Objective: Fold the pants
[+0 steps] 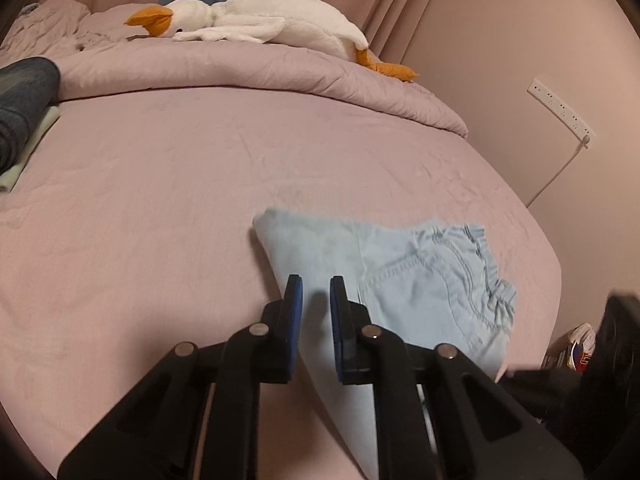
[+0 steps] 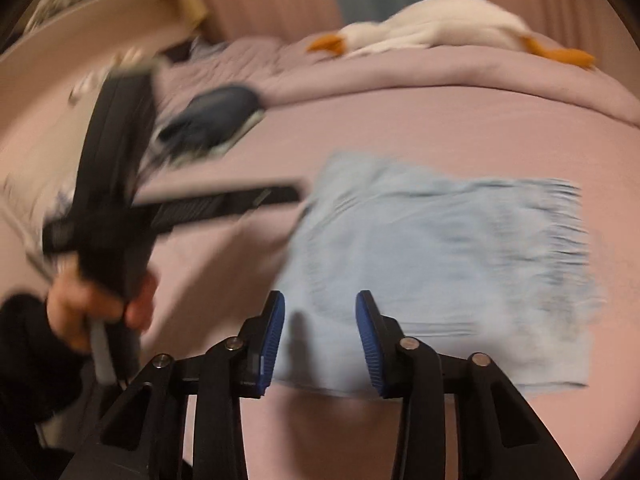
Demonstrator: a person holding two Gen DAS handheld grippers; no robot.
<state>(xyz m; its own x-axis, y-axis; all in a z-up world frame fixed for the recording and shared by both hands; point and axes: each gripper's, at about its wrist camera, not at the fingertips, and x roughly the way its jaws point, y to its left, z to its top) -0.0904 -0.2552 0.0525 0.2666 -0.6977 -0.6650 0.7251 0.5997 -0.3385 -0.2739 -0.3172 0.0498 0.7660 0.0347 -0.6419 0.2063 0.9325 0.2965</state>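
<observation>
Light blue denim pants [image 1: 404, 280] lie folded into a flat packet on the pink bed sheet [image 1: 160, 200], waistband and pocket to the right. My left gripper [image 1: 316, 284] is open and empty, just above the packet's near left part. In the blurred right wrist view the pants [image 2: 432, 264] lie ahead of my right gripper [image 2: 320, 300], which is open and empty over their near edge. The left gripper's body [image 2: 116, 200], held in a hand, shows at the left, its tips near the pants' left edge.
A white plush goose [image 1: 256, 20] lies on the rolled pink duvet [image 1: 260, 72] at the far side. Dark folded jeans [image 1: 24, 100] on a pale cloth sit at the far left. A wall with a power strip [image 1: 560, 108] runs along the right bed edge.
</observation>
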